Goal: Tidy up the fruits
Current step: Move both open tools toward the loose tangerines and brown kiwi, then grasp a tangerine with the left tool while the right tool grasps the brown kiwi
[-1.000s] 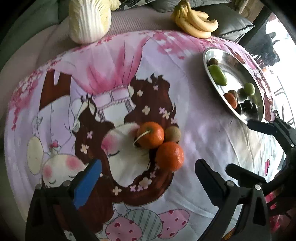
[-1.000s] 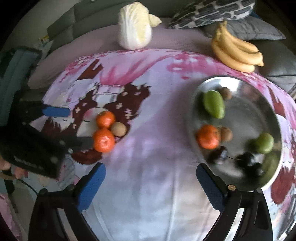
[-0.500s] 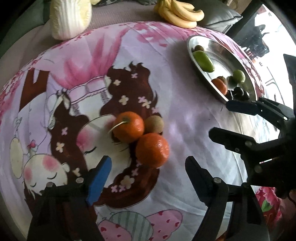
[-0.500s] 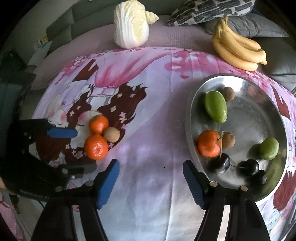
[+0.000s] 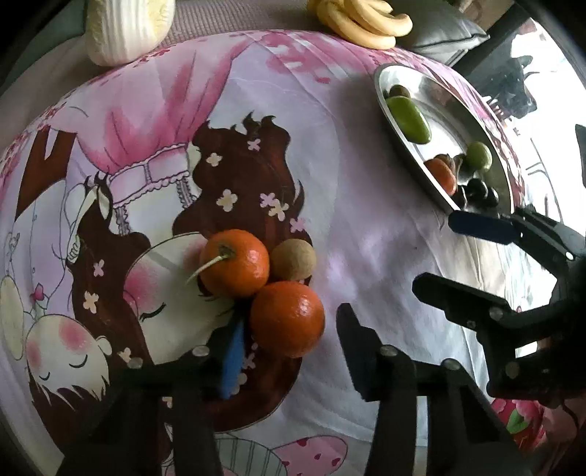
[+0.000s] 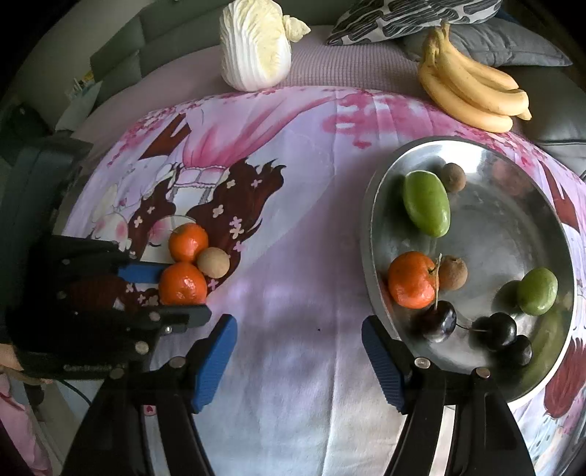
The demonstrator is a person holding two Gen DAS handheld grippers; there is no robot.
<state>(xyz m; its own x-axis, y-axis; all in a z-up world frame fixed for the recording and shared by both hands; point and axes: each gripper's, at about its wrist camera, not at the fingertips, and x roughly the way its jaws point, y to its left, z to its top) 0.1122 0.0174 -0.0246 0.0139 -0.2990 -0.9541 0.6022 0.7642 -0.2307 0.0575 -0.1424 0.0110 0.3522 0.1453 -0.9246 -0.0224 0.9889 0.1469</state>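
Note:
Two oranges and a small brown longan lie together on the pink cartoon cloth. My left gripper (image 5: 289, 351) is open, its jaws on either side of the near orange (image 5: 287, 318); a gap shows on the right side. The far orange (image 5: 234, 263) and the longan (image 5: 293, 259) lie just beyond. In the right wrist view the left gripper (image 6: 161, 293) brackets the same orange (image 6: 182, 283). My right gripper (image 6: 298, 360) is open and empty above the cloth, left of the steel plate (image 6: 512, 234), which holds a green mango (image 6: 426, 203), an orange (image 6: 412, 280), longans and dark cherries.
A napa cabbage (image 6: 256, 44) and a bunch of bananas (image 6: 472, 91) lie at the back on the sofa cushion. Patterned pillows (image 6: 421, 11) sit behind the bananas. The plate (image 5: 410, 146) lies at the right of the left wrist view.
My left gripper has moved forward until its jaws bracket the near orange. My right gripper has narrowed its opening and drawn back a little from the plate.

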